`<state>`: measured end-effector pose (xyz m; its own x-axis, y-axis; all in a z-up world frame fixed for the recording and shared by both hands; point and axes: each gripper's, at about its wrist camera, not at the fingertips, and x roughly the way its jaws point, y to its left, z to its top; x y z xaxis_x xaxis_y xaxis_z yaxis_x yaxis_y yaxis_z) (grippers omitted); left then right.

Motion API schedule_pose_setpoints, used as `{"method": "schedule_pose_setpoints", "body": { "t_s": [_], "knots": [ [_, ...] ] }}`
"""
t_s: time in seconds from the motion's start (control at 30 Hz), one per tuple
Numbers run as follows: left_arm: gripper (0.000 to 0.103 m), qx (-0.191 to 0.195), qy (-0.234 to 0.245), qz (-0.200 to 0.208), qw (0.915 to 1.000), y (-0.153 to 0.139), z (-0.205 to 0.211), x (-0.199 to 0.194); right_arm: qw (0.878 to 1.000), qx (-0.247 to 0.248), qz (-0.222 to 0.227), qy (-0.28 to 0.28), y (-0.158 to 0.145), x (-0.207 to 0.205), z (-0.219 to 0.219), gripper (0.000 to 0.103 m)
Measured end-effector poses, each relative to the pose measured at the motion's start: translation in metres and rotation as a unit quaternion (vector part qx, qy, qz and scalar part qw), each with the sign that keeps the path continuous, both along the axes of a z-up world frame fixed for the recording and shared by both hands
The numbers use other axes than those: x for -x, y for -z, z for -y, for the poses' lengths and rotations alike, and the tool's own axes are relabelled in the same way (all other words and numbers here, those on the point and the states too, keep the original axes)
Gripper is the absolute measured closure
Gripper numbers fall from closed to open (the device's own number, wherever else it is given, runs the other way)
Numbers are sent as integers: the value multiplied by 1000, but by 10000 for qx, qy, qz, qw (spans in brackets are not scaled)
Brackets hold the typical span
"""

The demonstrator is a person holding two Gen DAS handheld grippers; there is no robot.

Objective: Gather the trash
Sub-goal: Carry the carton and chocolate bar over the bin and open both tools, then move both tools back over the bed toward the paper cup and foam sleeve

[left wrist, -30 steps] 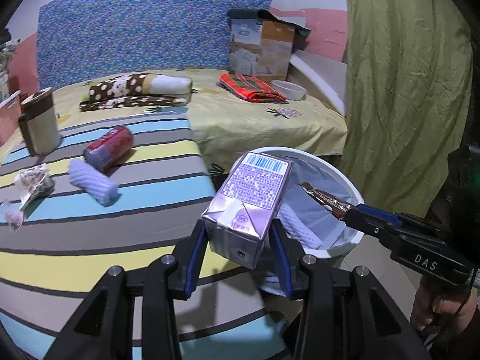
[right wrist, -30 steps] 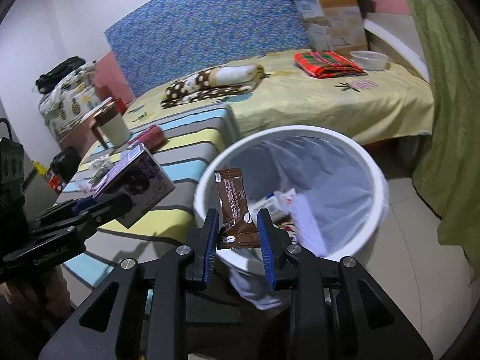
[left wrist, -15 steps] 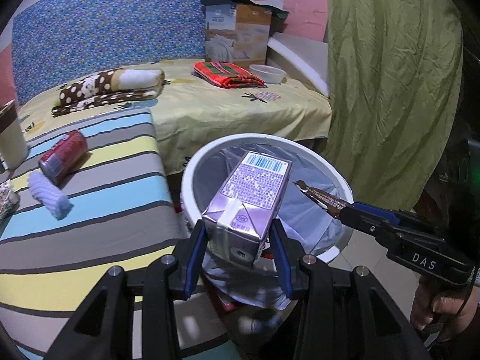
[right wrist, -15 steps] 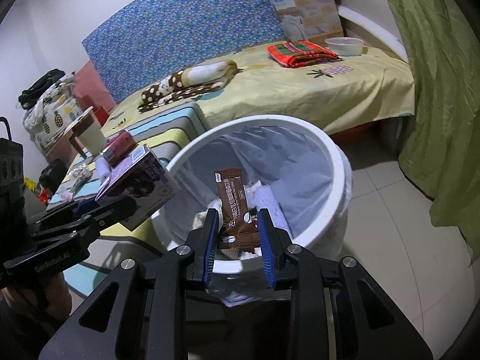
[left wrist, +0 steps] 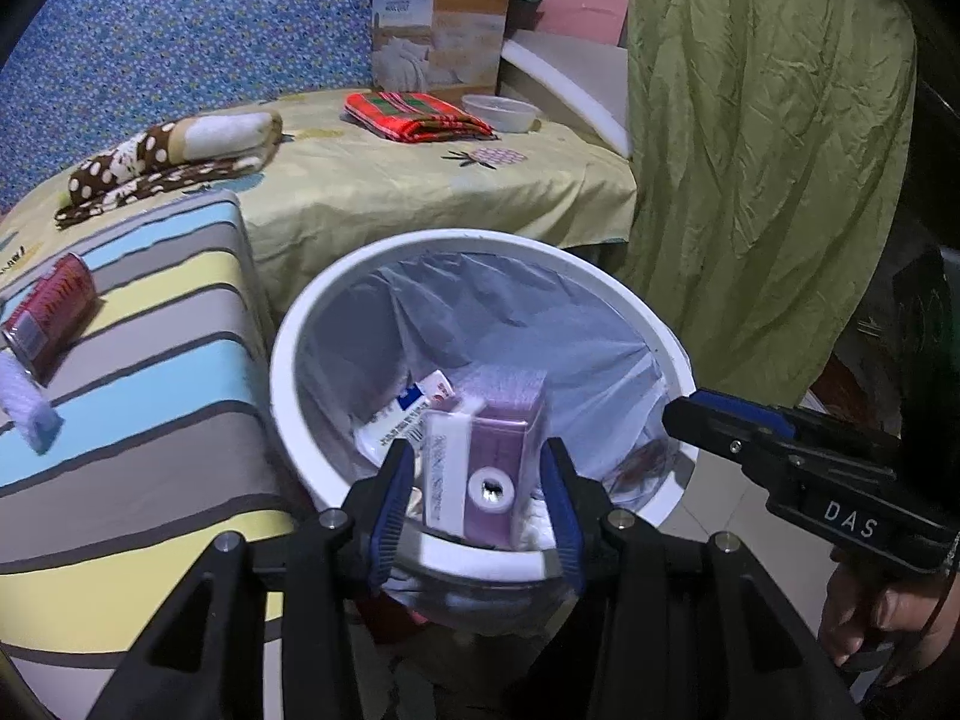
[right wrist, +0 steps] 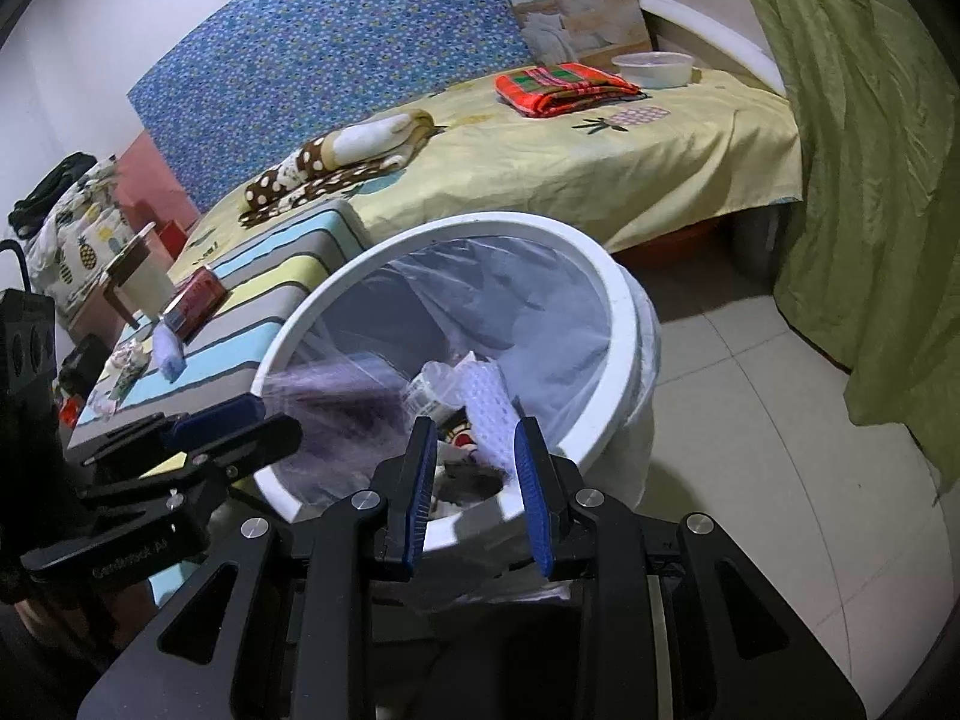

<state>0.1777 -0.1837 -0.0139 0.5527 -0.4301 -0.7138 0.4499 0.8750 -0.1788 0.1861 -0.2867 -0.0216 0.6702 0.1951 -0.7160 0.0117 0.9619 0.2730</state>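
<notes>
The left gripper [left wrist: 477,495] hangs over the near rim of the white waste bin [left wrist: 288,372], and its jaws are opening: the purple drink carton [left wrist: 480,456] sits between the blue pads with a gap on each side, blurred as though dropping toward the trash already in the liner. The right gripper [right wrist: 474,474] is also over the bin, its jaws a little apart with nothing visible between them; no wrapper shows there, so it is probably in the bin, though that cannot be confirmed. To finish the step well, keep the left jaws spreading until the carton is clear, stay centred over the mouth so it cannot catch on the rim, and lift both tools straight up. The red can [left wrist: 48,312] and the white ridged roll [left wrist: 24,402] on the striped surface [left wrist: 150,396] look like what is left to collect.
</notes>
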Motion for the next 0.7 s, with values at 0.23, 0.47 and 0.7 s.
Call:
{"method": "schedule_pose_setpoints", "body": {
  "t_s": [0.23, 0.47, 0.7],
  "knots": [
    [50, 166, 41, -53, 9998, 0, -5, 4, 9999, 15, 125, 65, -6, 5, 1, 72],
    [50, 258, -133, 67, 9996, -8, -24, 14, 9997, 56, 234, -89, -14, 6, -10, 72],
    [50, 275, -394, 287, 9984, -20, -45, 29, 9986, 34, 398, -338, -24, 10, -31, 63]
  ]
}}
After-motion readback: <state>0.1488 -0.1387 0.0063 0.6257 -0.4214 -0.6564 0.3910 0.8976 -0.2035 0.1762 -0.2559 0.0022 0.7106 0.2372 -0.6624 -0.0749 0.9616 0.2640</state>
